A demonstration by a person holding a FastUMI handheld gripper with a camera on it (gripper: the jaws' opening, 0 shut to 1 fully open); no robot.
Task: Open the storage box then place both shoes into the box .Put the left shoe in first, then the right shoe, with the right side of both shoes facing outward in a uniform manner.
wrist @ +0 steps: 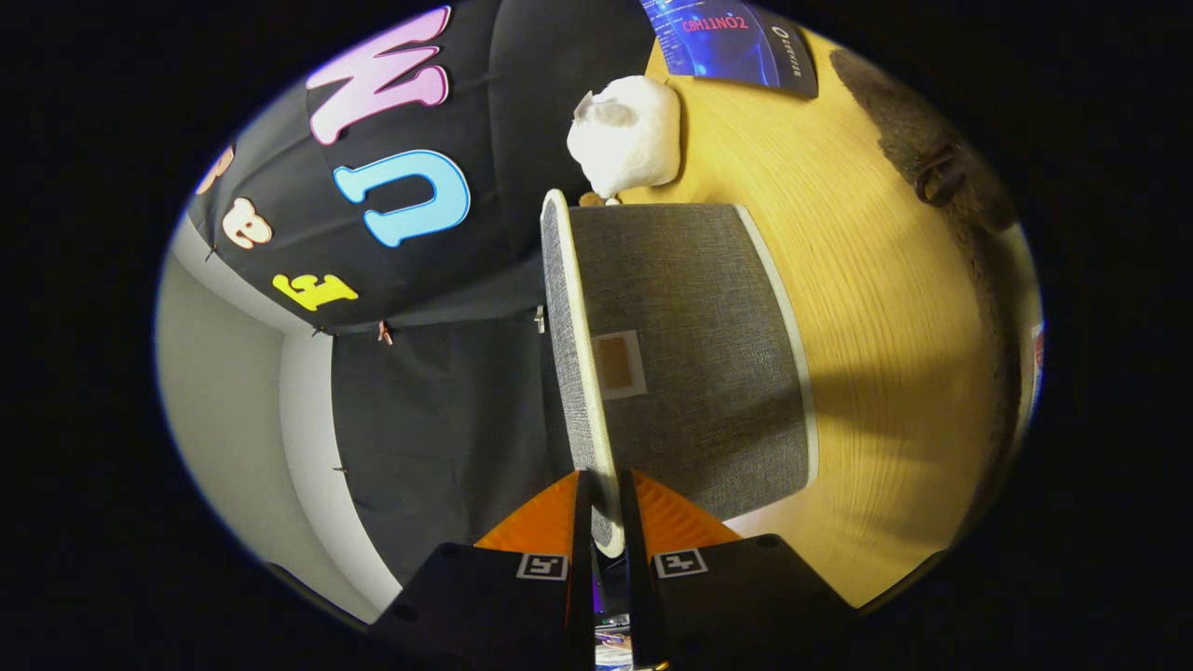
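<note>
My gripper (606, 480) is shut on the near, white-trimmed edge of the grey fabric lid (694, 373) of the storage box. The edge runs between the two fingers and straight on beyond them. The lid stands tilted over the wooden table (895, 354), and a small tan patch (617, 363) sits on it near the gripped edge. The box body under the lid is hidden. Past the far end of the lid lies a white, rounded object (626, 135), possibly a shoe. A dark brown fuzzy thing (923, 140) lies further off on the table.
A dark blue printed sheet (736, 42) lies on the table beyond the white object. The black cloth wall (438, 391) hangs on one side of the lid, with a pale wall and floor (233, 391) past it. Bare wooden tabletop stretches on the lid's other side.
</note>
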